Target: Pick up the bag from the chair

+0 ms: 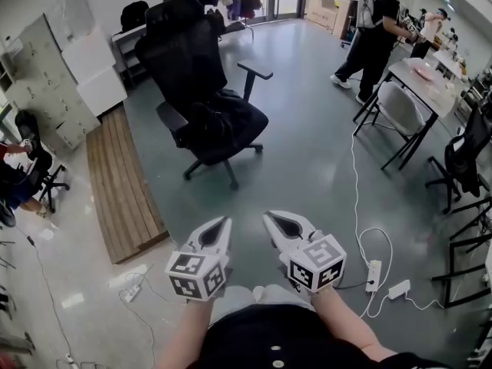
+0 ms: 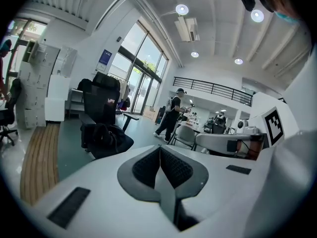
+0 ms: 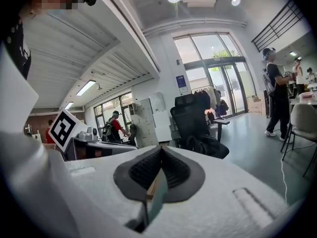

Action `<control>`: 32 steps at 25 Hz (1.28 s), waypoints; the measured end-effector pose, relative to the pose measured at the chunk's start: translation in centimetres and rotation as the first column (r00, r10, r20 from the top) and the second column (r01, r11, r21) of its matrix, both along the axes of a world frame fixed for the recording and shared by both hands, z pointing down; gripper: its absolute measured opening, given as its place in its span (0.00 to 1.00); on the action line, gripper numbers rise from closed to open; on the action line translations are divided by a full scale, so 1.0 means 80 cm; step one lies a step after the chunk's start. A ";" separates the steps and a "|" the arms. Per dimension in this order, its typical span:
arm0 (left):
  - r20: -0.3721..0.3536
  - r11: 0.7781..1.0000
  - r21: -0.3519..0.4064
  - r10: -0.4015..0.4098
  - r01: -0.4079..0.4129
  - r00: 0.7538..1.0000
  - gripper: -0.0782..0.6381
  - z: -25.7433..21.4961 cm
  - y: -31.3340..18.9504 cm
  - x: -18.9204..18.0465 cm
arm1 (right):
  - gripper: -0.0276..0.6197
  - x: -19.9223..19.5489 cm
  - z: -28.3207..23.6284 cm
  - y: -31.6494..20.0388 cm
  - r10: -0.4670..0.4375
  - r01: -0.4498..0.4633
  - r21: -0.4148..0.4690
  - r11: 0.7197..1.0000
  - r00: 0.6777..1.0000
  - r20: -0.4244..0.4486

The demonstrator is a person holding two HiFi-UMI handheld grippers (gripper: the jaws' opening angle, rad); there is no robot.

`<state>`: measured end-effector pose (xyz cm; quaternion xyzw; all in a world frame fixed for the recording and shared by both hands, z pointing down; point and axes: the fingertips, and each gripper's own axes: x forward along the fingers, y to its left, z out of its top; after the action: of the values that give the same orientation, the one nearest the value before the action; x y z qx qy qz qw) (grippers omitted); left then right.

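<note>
Left gripper [image 1: 224, 223] and right gripper [image 1: 269, 218] are both closed and empty, well short of the black bag [image 1: 223, 121] on the far chair [image 1: 188, 48]. Arriving with the jaws unopened could shove the bag off the seat, and its handle may be hard to pick out, black on black.

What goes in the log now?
black soft bag: on black office chair | left tool: shut, empty | right tool: shut, empty

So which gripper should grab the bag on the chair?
Left, barely. Both are shut and far off, but the black bag lies straight ahead of the left gripper; the right gripper is off-side.
</note>
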<state>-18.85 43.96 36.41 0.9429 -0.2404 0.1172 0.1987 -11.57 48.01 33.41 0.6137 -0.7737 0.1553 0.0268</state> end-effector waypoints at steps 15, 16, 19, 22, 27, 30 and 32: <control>-0.005 0.998 -0.060 0.022 -0.022 1.000 0.13 0.029 -0.020 0.068 | 0.04 0.054 0.041 -0.019 -0.027 0.029 -0.064 0.998 0.999 0.032; -0.003 0.998 -0.065 0.022 -0.022 1.000 0.13 0.032 -0.028 0.071 | 0.04 0.058 0.043 -0.026 -0.027 0.030 -0.068 0.997 0.999 0.034; -0.006 0.996 -0.081 0.024 -0.024 1.000 0.13 0.040 -0.058 0.084 | 0.04 0.072 0.052 -0.054 -0.026 0.028 -0.080 0.996 0.999 0.034; -0.014 0.996 -0.085 0.020 -0.021 1.000 0.13 0.043 -0.101 0.101 | 0.04 0.093 0.055 -0.092 -0.025 0.027 -0.085 0.996 0.999 0.025; -0.012 0.995 -0.089 0.037 -0.038 0.999 0.13 0.043 -0.185 0.138 | 0.04 0.133 0.054 -0.173 -0.004 0.006 -0.094 0.996 1.000 0.022; -0.017 0.996 -0.073 0.048 -0.049 0.999 0.13 0.038 -0.236 0.167 | 0.04 0.152 0.051 -0.223 -0.005 0.007 -0.095 0.995 1.000 0.022; -0.024 0.996 -0.064 0.058 -0.059 0.998 0.13 0.033 -0.270 0.186 | 0.04 0.167 0.049 -0.258 -0.002 0.003 -0.095 0.995 1.000 0.016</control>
<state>-4.01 22.35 39.04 0.9438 -0.2066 0.1202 0.2284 1.77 27.39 37.32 0.6094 -0.7664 0.1969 0.0499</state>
